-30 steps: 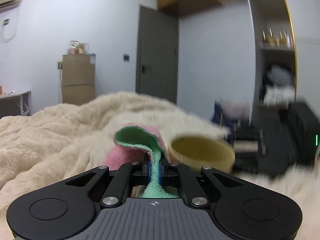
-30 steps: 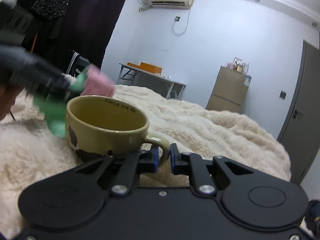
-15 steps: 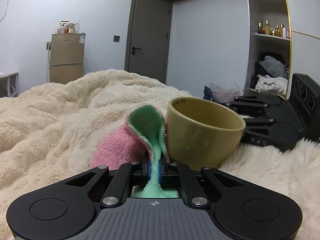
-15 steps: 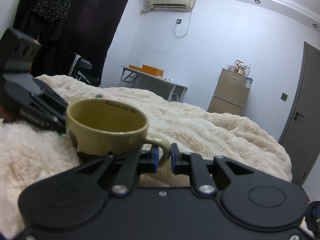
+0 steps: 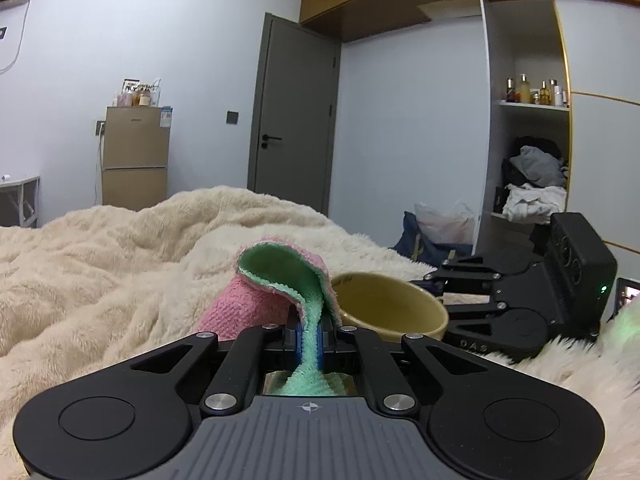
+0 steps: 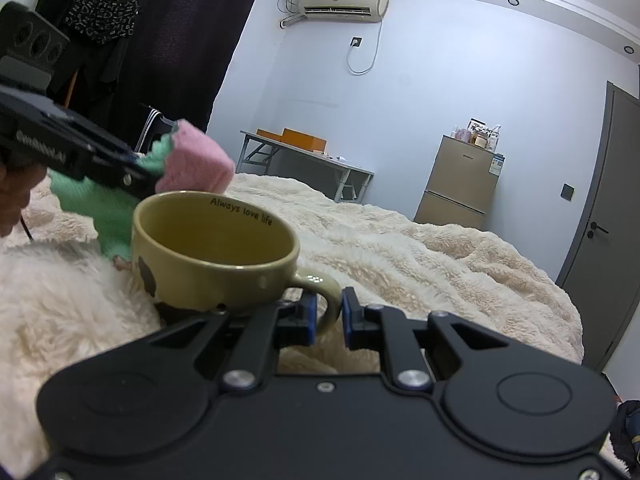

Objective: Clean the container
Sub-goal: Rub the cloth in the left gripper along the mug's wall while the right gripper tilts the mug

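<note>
The right gripper (image 6: 327, 318) holds a yellow-olive mug (image 6: 216, 250) by its handle (image 6: 320, 292): the two blue-padded jaws are closed on the lower part of the handle loop, one pad on each side of it. The mug stands upright on a cream fleece blanket (image 6: 420, 252), with its opening facing up and its handle turned toward the right wrist camera. Black lettering reading "Always love life" runs along the inside of the far rim, and dark patches mark the outer wall on the left. The interior that shows appears empty. The left gripper (image 5: 308, 334) has its jaws pressed together on a cleaning cloth (image 5: 280, 280), green on one face and pink on the other. The cloth passes between the blue pads, curls upward and forward in a fold ahead of the jaws, and trails back under the gripper body. In the right wrist view the left gripper (image 6: 132, 174) enters from the left, tilted slightly downward, with the pink fold of the cloth (image 6: 196, 160) just above and behind the mug's left rim; contact between cloth and rim cannot be confirmed. In the left wrist view the mug (image 5: 390, 312) sits just right of the cloth, and the right gripper (image 5: 516, 300) lies beyond it. A hand (image 6: 14, 200) shows at the left edge.
</note>
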